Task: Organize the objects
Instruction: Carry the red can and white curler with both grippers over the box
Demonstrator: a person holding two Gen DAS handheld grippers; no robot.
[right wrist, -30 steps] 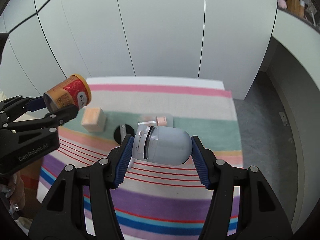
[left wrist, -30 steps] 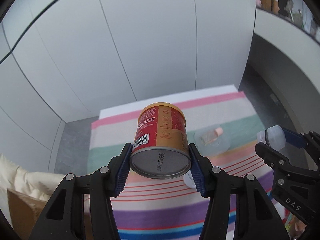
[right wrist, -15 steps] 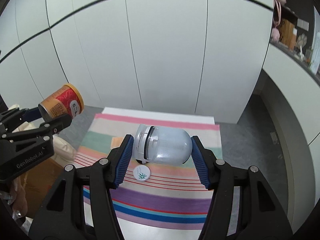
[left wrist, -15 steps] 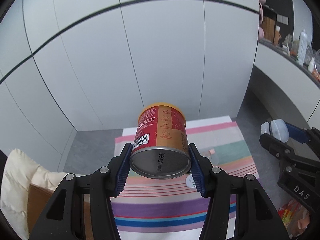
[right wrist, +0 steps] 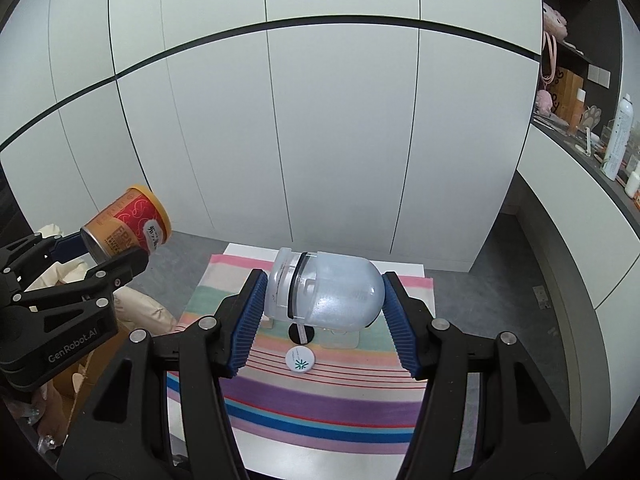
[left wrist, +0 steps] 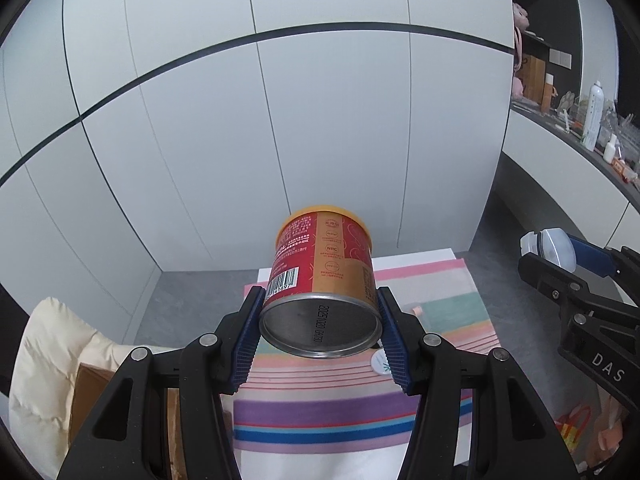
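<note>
Two grippers are hanging high above the striped cloth (right wrist: 320,408), angled down toward it. The right gripper (right wrist: 323,308) is clamping a frosted jar (right wrist: 332,292) lying sideways between its blue pads, while the left gripper (left wrist: 320,330) is squeezing a red can (left wrist: 324,276), metal base nearest the camera.

The red and tan cylindrical tin (left wrist: 324,276) in the left tool (left wrist: 320,322) covers most of a small peach item (left wrist: 418,311) on the striped cloth-covered table (left wrist: 440,292). The frosted, dome-ended plastic jar (right wrist: 326,286) in the right tool (right wrist: 322,306) hides part of a black round object (right wrist: 301,332) and a clear packet (right wrist: 340,336). Bottles on the right-hand counter (right wrist: 618,142) are too small to identify.
</note>
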